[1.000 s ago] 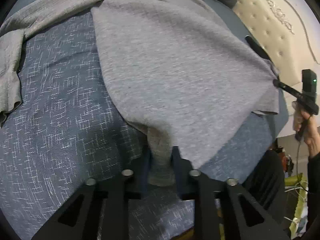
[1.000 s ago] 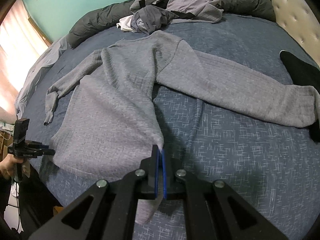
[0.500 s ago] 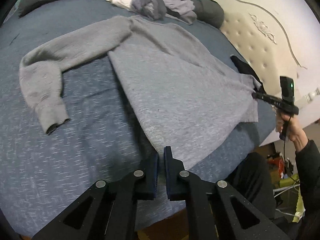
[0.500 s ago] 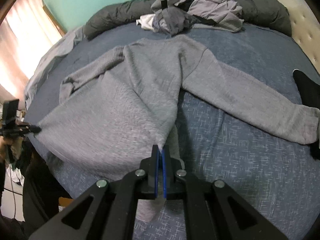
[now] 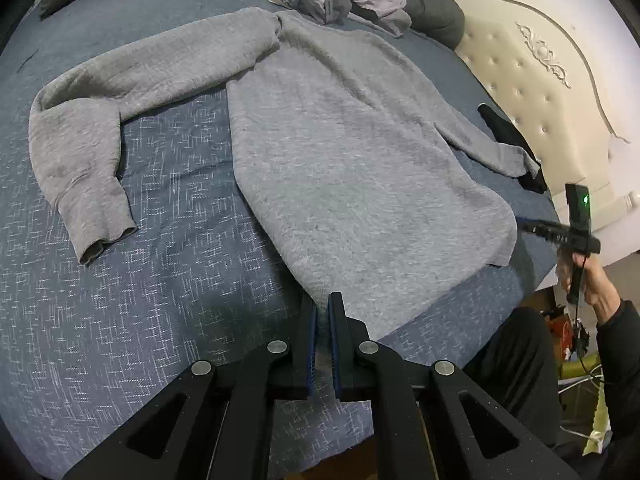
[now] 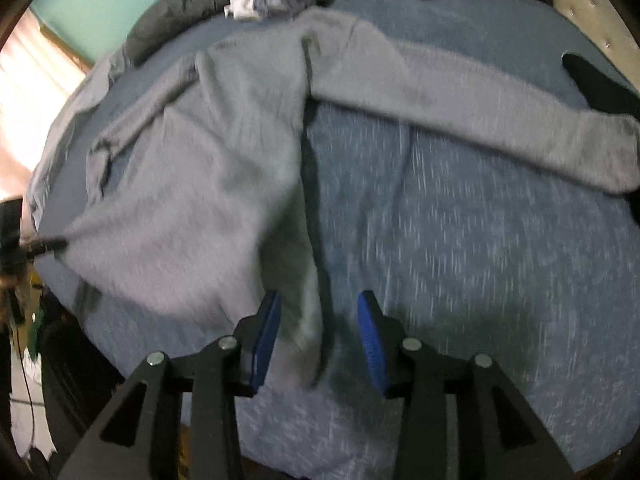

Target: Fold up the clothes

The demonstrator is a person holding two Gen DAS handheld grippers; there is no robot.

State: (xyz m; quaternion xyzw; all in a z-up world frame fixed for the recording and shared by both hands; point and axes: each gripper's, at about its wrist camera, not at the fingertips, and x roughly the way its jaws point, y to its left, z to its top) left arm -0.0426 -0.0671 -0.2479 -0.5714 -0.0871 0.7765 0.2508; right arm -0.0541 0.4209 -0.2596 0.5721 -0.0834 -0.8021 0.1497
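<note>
The grey sweater (image 5: 360, 160) lies flat on the bed (image 5: 180, 280), sleeves out, hem toward me. The left tool (image 5: 322, 312) pinches one hem corner; the right tool (image 6: 318, 316) gapes apart over the other. That soft, fuzzy knit could drag crooked on an uneven pull.
</note>
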